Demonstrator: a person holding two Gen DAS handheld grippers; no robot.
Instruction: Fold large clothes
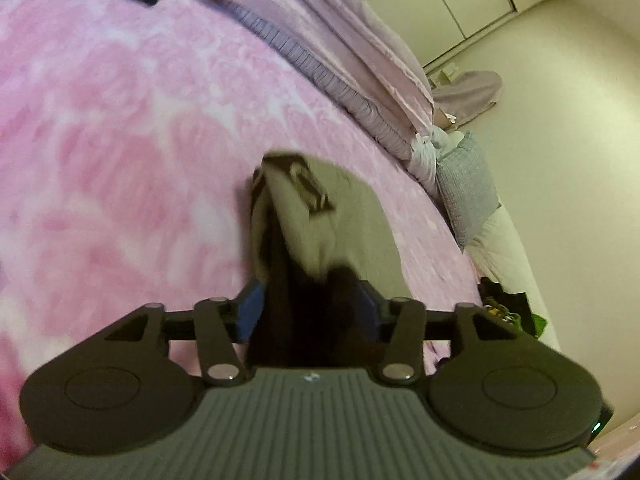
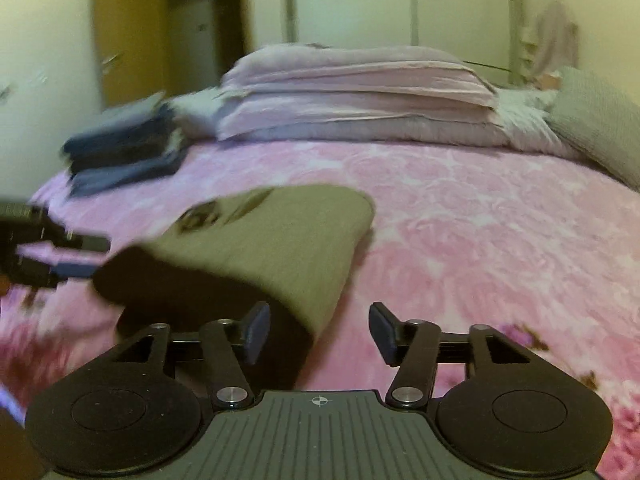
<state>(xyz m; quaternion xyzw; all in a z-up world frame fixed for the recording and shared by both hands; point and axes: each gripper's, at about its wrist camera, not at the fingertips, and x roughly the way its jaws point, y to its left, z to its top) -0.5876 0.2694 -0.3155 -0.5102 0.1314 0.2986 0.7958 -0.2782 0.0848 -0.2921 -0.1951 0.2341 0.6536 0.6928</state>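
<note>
Closest in, right gripper (image 2: 318, 330): jaws wide apart, nothing between the pads, only pink bedspread (image 2: 480, 220) showing through the gap; the near fold of the olive-grey garment (image 2: 280, 240) just beside the left-hand pad, apart from it as far as can be told. Left gripper (image 1: 310, 306): jaws about half spread, dark cloth of the same garment (image 1: 320, 216) bunched between the blue pads; too blurred and shadowed to say whether the pads press on it or merely flank it.

A little further out, the garment lying on the bedspread as a compact doubled bundle, dark printed patch at its far end, one rounded folded edge toward the right side. Looks largely folded; probably a last smoothing or a carry to the pile left.

Beyond, on the left in the right wrist view, a stack of folded dark blue clothes (image 2: 124, 148), judged as pieces already done. Farthest back, folded lilac bedding (image 2: 352, 92), a grey pillow (image 2: 600, 128), white wardrobe doors (image 2: 400, 12).
</note>
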